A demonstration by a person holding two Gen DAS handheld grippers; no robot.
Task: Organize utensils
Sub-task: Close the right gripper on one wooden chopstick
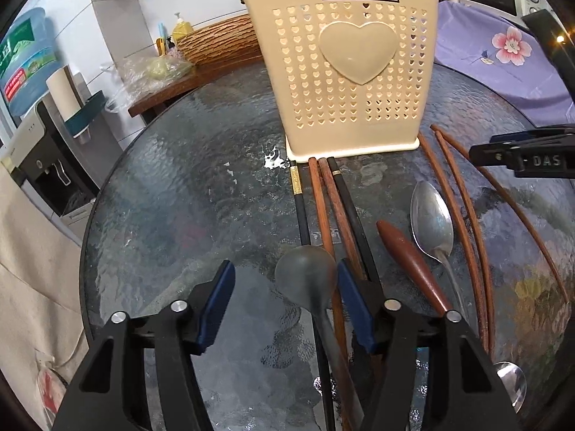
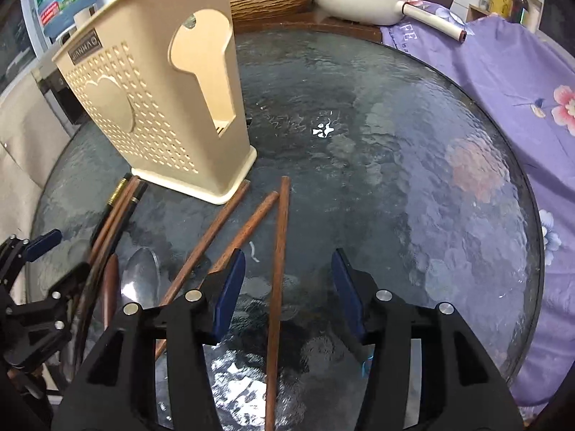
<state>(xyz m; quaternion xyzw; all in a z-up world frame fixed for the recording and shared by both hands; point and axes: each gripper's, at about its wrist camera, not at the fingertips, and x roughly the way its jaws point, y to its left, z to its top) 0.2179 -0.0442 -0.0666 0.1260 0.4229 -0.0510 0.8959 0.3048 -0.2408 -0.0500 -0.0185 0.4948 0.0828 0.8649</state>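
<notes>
My left gripper stands spread over the round, dark rippled-glass tabletop, and between its blue-padded fingers lies the grey, matte round-bowled spoon, its bowl close against the right-hand pad; I cannot tell whether that pad touches it. Straight ahead of this gripper stands the beige plastic utensil holder with heart-shaped holes and a raised heart, upright. Between the holder and my fingers lie two black chopsticks with gold bands and reddish-brown wooden chopsticks, side by side. Just to the right of the gripper lie a dark red wooden handle and a shiny metal spoon. My right gripper is also spread, with one long brown wooden chopstick lying on the glass in the gap, nearer the left finger and touched by neither pad. Two more brown chopsticks lie off to its left, pointing toward the holder's base.
</notes>
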